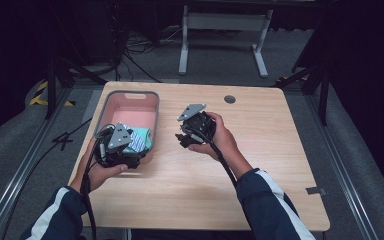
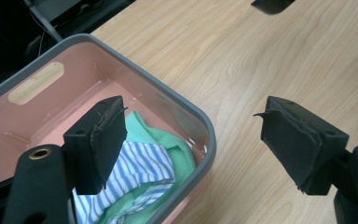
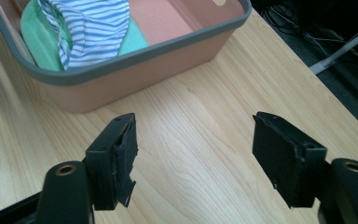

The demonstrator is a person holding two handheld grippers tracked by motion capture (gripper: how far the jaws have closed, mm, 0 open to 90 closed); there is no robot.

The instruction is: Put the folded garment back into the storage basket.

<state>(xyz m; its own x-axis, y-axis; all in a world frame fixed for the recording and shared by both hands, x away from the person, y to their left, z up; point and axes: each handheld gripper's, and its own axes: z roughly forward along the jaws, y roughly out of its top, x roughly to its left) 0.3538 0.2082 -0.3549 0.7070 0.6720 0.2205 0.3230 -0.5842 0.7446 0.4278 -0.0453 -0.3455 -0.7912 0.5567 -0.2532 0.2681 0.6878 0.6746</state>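
Cloths (image 1: 139, 139), striped on green, heaped at lower end of pink bin (image 1: 130, 95), left of centre. Left gripper (image 2: 186, 140) and right gripper (image 3: 193, 158) both agape, empty. Best withdrawn level, clear of rim.

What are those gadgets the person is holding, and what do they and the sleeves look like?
Each hand holds a chunky black gripper: the left gripper and right gripper each carry a grey three-cornered plate on top and trail a black cable. Each has two blocky black jaws with frayed pads. The sleeves are dark navy with white stripes.
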